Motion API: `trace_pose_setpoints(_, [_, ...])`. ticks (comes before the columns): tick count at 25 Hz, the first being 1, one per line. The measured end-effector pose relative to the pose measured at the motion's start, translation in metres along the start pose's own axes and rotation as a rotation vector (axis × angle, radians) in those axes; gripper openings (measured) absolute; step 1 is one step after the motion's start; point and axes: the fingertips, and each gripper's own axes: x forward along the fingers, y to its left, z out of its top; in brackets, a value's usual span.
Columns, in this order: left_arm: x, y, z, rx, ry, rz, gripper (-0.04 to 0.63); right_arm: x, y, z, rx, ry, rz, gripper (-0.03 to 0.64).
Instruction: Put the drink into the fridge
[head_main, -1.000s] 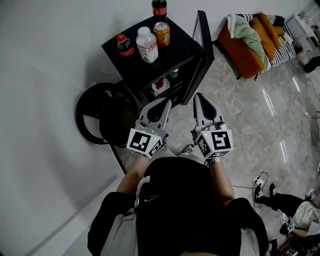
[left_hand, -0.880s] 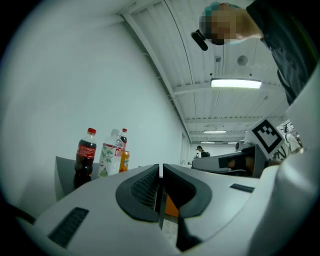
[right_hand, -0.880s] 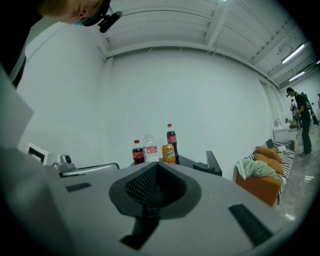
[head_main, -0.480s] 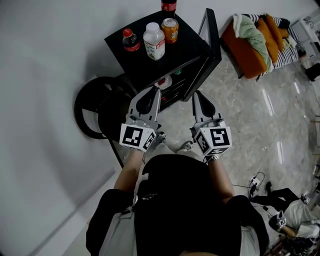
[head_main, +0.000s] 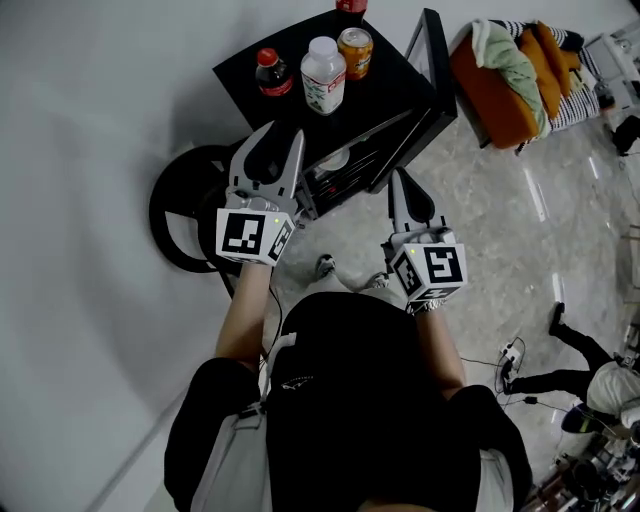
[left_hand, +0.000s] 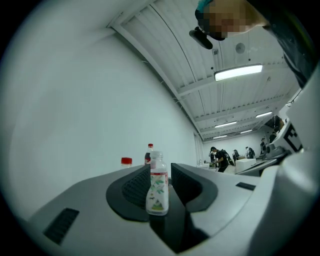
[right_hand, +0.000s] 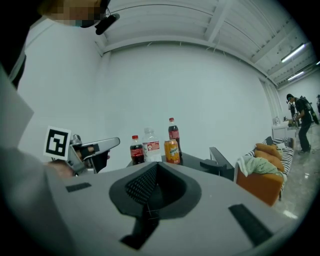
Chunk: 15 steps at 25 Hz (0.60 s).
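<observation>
Several drinks stand on the black mini fridge's top (head_main: 390, 88): a small cola bottle (head_main: 272, 72), a white-labelled clear bottle (head_main: 323, 75), an orange can (head_main: 354, 52) and a tall cola bottle (head_main: 350, 5). My left gripper (head_main: 275, 135) is raised at the fridge's front left edge. Its jaws have just been opening and stand slightly apart with nothing between them. The white bottle (left_hand: 158, 185) shows ahead through the gap of my left gripper (left_hand: 161, 170). My right gripper (head_main: 403, 178) hangs lower by the open fridge door (head_main: 435, 60), shut and empty.
The fridge's inside shelves (head_main: 335, 165) hold a few items. A round black stool (head_main: 185, 215) stands left of the fridge against the white wall. An orange sofa (head_main: 500, 75) with clothes is at the right. Cables (head_main: 515, 355) lie on the tiled floor.
My left gripper has risen and moved forward from the fridge opening up to the fridge top, and its jaws have parted a little. The right gripper has shifted only slightly.
</observation>
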Motion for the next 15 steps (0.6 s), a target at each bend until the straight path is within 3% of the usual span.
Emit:
trace_pose_setpoints(4, [0.021,0.037,0.013,0.054,-0.004,0.038,0.186,0.009,0.002,-0.002,0.010,0.004,-0.024,0.014])
trace_pose_setpoints(8, [0.044,0.066,0.007,0.046,0.036,0.048,0.278,0.018,0.005,-0.005,0.003,0.011,-0.043,0.014])
trace_pose_setpoints(15, [0.082,0.096,-0.024,0.011,0.129,0.018,0.367,0.028,0.003,-0.016,0.011,0.038,-0.084,0.014])
